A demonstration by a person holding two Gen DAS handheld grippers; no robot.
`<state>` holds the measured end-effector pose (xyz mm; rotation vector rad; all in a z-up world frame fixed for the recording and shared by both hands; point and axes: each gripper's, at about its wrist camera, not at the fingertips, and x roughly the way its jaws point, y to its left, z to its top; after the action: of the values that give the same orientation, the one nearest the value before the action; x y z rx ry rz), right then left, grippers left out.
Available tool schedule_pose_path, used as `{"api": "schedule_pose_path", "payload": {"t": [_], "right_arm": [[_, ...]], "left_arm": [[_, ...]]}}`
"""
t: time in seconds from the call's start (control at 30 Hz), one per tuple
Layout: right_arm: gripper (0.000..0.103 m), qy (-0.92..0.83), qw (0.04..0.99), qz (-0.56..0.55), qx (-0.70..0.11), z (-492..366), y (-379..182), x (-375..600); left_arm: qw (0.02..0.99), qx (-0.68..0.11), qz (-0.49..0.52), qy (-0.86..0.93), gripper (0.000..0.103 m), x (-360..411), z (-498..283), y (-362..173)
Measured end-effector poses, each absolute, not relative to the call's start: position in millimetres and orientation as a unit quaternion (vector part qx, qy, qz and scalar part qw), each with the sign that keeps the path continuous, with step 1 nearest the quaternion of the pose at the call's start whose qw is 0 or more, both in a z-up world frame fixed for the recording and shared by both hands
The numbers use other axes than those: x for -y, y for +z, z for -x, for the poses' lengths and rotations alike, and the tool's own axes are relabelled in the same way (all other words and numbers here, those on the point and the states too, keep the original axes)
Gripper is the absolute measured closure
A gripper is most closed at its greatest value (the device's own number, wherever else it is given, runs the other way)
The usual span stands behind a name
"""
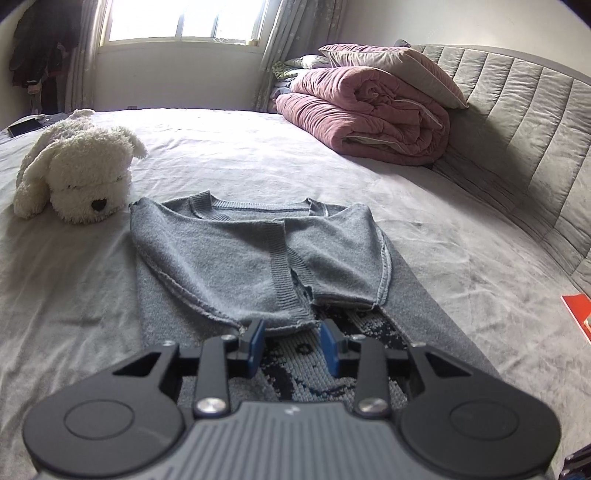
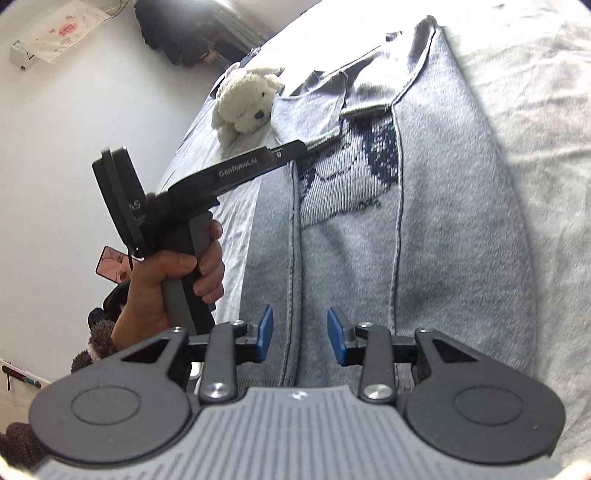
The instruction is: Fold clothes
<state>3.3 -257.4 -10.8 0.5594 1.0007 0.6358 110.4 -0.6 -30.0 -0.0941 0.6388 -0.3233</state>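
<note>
So I've got the grey sweater (image 1: 229, 251) laid flat on the bed (image 1: 461, 236), collar end pointing toward the far side near the window (image 1: 184, 18). Both sleeves are folded in across the chest and their ribbed cuffs sit side by side around the middle, partly covering the knitted dark pattern (image 1: 295, 373) on the front.

My left tool (image 1: 291, 341) is hovering low just at the near edge of the folded sleeves — blue pads spread apart, nothing pinched between them. In the right wrist view I can see my left hand (image 2: 184, 280) wrapped around its handle, with the tool's tip reaching over the sleeve edge.

Right tool (image 2: 300, 334) sits over the lower body of the sweater, looking along its length, fingers also spread with only fabric below them. Can't tell whether the pads actually touch the cloth.

White plush dog (image 1: 77, 170) lies on the bed just beside the sweater's left shoulder, and a folded pink quilt (image 1: 365, 110) with a pillow on top is stacked well apart, by the grey headboard (image 1: 524, 110).
</note>
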Motion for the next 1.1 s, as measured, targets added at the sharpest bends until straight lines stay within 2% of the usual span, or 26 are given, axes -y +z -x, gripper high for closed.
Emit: {"api": "schedule_pose_path", "payload": {"t": [0.37, 0.6, 0.7, 0.83, 0.93, 1.03, 1.1], "right_arm": [[0.065, 0.258, 0.835, -0.277, -0.399, -93.2, 16.7, 261.3], [0.065, 0.25, 0.862, -0.259, -0.356, -180.7, -4.7, 232.1], [0.065, 0.232, 0.879, -0.232, -0.346, -216.1, -23.3, 214.3], [0.065, 0.226, 0.88, -0.235, -0.345, -249.6, -48.3, 198.7], [0.071, 0.222, 0.882, -0.239, -0.339, -260.7, -58.3, 191.8], [0.093, 0.223, 0.888, -0.237, -0.325, -262.8, -62.4, 188.8], [0.097, 0.224, 0.893, -0.242, -0.307, -260.5, -62.2, 189.6]], "left_arm": [[0.92, -0.293, -0.028, -0.258, 0.069, 8.4, -134.8, -49.6], [0.925, -0.29, -0.08, -0.232, 0.069, 21.0, -138.4, -67.4], [0.927, -0.289, -0.06, -0.231, 0.077, 19.0, -140.0, -66.5], [0.928, -0.289, -0.013, -0.235, 0.094, 10.4, -143.5, -64.5], [0.927, -0.289, 0.022, -0.237, 0.098, 4.0, -146.2, -62.9], [0.925, -0.288, 0.058, -0.24, 0.098, -2.4, -148.8, -61.4], [0.923, -0.287, 0.081, -0.241, 0.099, -6.7, -150.6, -60.4]]}}
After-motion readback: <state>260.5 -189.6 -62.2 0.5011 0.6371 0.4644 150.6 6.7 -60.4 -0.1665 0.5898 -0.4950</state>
